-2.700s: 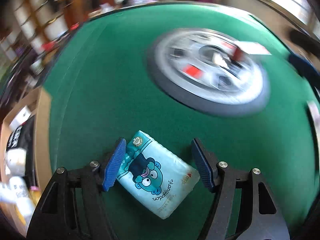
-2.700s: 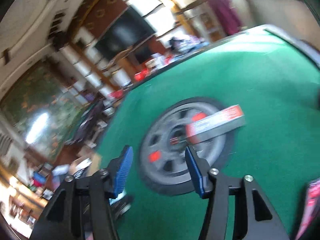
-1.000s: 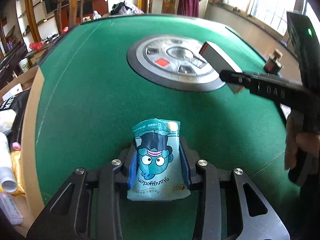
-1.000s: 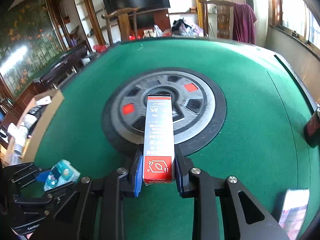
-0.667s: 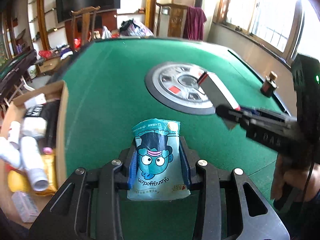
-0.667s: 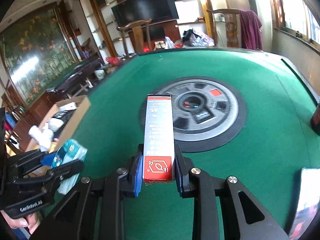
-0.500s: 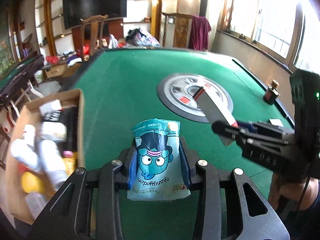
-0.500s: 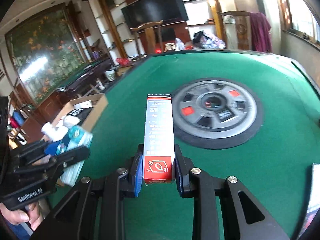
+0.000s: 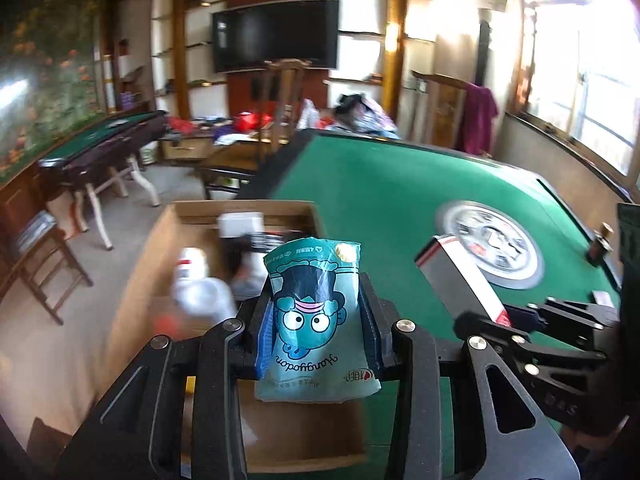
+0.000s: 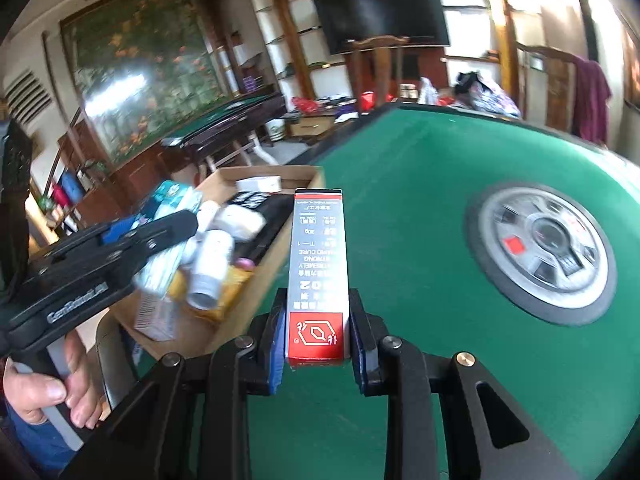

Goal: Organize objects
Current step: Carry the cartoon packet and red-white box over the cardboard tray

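Left wrist view: we list a left tool (image 9: 316,336) clamped on a teal tissue pack (image 9: 314,320), held above an open cardboard box (image 9: 136,280) off the left edge of the green surface (image 9: 384,200). Right tool (image 10: 318,354) grips a red-and-grey carton (image 10: 318,264) over the surface, near the box wall. Step judged: carrying both items to the box. Next: lower, release inside. Box is crowded with bottles (image 10: 212,256); free room lies nearest us.

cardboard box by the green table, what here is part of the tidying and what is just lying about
In the job: cardboard box, tissue pack in left gripper, red and grey carton in right gripper.

Lying about: small bottle, round centre panel, television.
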Demonstrator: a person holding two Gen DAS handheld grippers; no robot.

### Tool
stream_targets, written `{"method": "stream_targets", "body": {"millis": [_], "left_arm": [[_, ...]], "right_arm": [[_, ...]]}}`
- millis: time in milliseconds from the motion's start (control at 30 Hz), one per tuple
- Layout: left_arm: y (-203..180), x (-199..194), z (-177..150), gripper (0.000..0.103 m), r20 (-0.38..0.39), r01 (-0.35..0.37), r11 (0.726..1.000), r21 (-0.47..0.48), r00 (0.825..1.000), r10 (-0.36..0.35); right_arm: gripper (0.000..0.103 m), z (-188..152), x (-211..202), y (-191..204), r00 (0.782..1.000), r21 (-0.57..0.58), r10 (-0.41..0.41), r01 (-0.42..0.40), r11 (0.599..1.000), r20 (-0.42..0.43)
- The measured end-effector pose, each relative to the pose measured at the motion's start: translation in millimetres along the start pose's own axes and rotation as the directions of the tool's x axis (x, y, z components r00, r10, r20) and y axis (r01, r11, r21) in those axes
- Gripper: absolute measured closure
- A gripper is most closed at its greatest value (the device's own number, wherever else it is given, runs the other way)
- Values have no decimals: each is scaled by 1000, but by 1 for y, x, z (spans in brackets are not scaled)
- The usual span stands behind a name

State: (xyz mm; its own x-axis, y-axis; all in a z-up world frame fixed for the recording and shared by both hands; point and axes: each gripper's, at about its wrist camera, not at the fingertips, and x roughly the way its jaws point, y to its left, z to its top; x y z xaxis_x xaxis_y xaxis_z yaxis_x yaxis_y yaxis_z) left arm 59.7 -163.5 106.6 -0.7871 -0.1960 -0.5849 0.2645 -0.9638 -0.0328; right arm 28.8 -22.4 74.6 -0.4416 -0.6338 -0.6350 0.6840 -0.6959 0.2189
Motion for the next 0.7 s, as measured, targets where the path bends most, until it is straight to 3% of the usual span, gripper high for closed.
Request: {"method": "stream_targets", "body": {"millis": [133, 433, 700], "left_arm": [[25, -1, -7, 67, 18, -71, 997, -20, 997, 71], [65, 6, -23, 67, -3, -110, 992, -69, 994, 110], [74, 10, -28, 66, 13, -132, 989, -71, 991, 133]], "right_arm": [[77, 2, 13, 31, 1000, -47, 17, -18, 999, -17], [77, 2, 41, 72, 997, -97, 36, -42, 994, -65], [77, 1, 56, 86, 995, -117, 26, -37, 992, -93]]}}
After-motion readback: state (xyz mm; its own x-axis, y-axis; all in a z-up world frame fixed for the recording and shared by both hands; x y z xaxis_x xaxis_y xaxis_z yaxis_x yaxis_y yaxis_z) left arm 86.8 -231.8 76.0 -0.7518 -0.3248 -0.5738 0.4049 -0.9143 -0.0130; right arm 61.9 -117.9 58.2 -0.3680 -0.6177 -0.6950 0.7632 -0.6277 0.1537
